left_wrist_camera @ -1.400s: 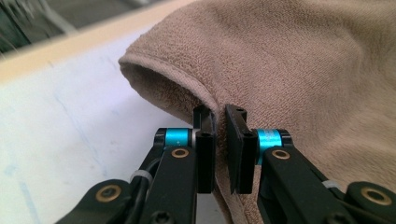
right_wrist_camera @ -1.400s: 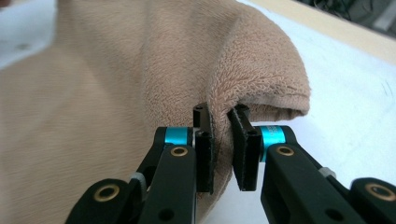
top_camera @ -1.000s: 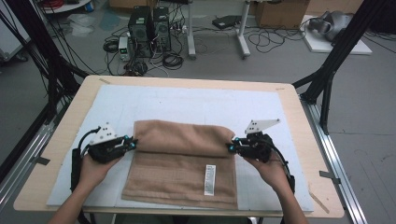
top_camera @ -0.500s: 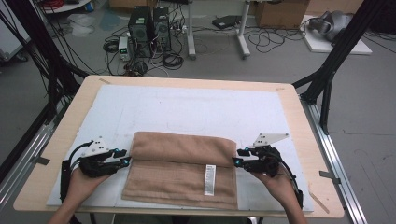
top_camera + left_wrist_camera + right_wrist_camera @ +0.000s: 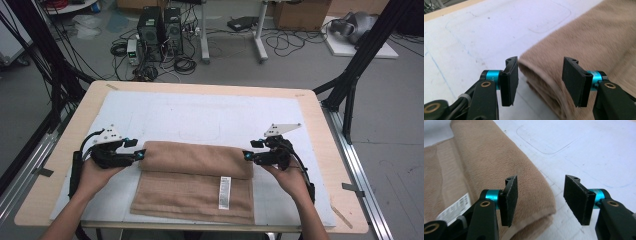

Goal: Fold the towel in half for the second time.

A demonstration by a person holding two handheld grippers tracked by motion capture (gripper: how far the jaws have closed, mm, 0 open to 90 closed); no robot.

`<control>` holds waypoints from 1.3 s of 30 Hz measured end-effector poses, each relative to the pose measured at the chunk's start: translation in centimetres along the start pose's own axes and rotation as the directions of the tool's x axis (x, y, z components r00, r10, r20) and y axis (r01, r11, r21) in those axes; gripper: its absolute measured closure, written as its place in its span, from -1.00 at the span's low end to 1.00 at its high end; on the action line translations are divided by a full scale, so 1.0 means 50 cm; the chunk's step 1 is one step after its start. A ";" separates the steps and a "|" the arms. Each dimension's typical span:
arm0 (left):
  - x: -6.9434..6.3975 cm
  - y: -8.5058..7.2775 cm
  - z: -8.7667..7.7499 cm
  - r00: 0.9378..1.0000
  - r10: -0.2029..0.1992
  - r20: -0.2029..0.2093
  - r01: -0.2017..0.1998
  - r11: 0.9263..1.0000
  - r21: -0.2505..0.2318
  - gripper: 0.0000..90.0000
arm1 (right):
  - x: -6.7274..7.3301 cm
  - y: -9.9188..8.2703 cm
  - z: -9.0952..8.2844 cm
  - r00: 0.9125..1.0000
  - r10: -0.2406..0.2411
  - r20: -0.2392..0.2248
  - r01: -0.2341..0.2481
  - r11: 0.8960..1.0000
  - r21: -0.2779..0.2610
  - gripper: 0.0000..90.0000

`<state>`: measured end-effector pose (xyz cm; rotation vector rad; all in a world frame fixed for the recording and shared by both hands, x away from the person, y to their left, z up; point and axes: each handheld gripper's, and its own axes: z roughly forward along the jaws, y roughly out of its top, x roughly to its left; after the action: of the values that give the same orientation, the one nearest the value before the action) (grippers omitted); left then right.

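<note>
A tan towel (image 5: 195, 172) lies folded on the white mat (image 5: 200, 115), its rolled-over fold along the far side and a white label (image 5: 224, 192) on the lower layer. My left gripper (image 5: 141, 155) sits at the fold's left end. Its jaws have just been opening, and the fold's edge (image 5: 586, 37) lies loose between the pads of the left gripper (image 5: 540, 68). My right gripper (image 5: 246, 156) sits at the fold's right end, also just opened. In the right gripper view (image 5: 540, 188) the towel's corner (image 5: 486, 157) lies under the left pad, unpressed.
The mat covers a wooden table (image 5: 320, 125) with bare mat beyond the towel. Metal rails (image 5: 357, 170) run along both sides. Black frame legs (image 5: 350, 80), computers (image 5: 157, 25) and cables stand on the floor behind.
Both grippers were shut on the fold's ends and drew it slightly toward the person. They have since opened, let go of the towel and shifted back up beside the fold.
</note>
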<state>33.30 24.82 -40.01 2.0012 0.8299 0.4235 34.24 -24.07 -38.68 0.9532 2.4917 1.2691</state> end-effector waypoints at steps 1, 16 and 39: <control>0.005 0.004 0.008 1.000 -0.012 0.006 0.012 1.000 0.002 0.05 | -0.003 0.000 0.011 1.000 0.005 -0.005 -0.005 1.000 0.009 -0.02; 0.022 0.003 0.083 0.996 -0.016 0.088 0.007 0.994 0.106 0.81 | -0.014 -0.030 0.051 0.994 0.034 -0.106 -0.025 0.996 0.083 0.71; -0.077 -0.023 -0.073 0.992 0.107 0.062 -0.101 0.991 -0.087 0.91 | 0.092 -0.015 -0.057 0.989 -0.116 -0.094 0.113 0.993 -0.033 0.81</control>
<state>27.96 24.82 -38.92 1.9754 0.6582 0.4419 29.09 -23.42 -36.98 0.7478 2.5522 1.3390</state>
